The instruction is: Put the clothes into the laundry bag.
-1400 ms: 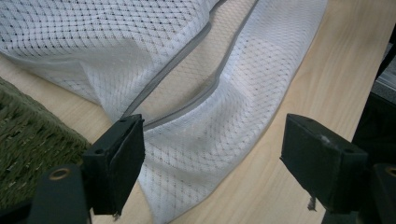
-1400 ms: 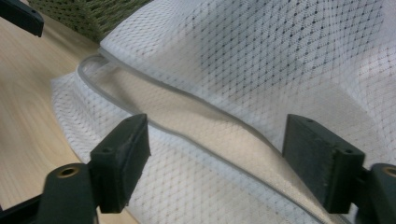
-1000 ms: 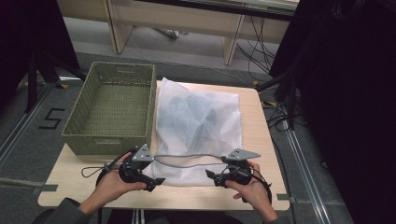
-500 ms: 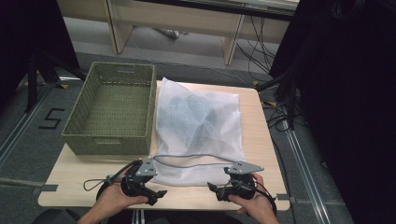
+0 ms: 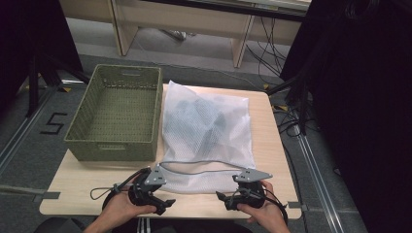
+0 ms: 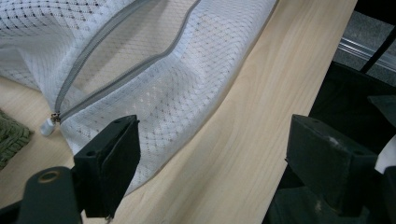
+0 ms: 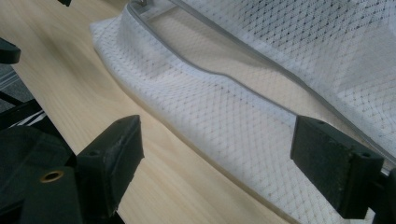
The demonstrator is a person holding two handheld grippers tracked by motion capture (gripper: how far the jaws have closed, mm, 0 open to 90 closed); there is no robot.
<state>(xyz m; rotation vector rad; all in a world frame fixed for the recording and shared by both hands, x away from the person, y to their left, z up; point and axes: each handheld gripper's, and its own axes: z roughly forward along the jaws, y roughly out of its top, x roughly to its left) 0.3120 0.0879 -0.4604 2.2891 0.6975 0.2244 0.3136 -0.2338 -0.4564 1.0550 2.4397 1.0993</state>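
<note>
While both grippers rest at the near edge of the wooden table [image 5: 272, 126], the contents stand as follows.

Item one: white mesh laundry bag [image 5: 206, 126], lying flat on the table's middle, its long side running away from the person. Dark cloth shows dimly through the mesh in the high view. Its grey zipper [image 6: 116, 60] runs across the near end and gapes open; the white pull [image 6: 48, 126] sits at the end nearest the basket.

Item two: green woven basket [image 5: 114, 114], standing on the left part of the table, just beside the bag's left edge.

Item three: left gripper [image 5: 163, 204], held in the left hand [image 5: 119, 211] at the bag's near left corner. Jaws spread wide, nothing between them; one jaw lies over the mesh hem in the left gripper view, the other past the table edge.

Item four: right gripper [image 5: 222, 198], held in the right hand [image 5: 262, 213] at the bag's near right corner. Jaws likewise spread wide, pinching nothing, with the mesh hem between and beyond them.
</note>
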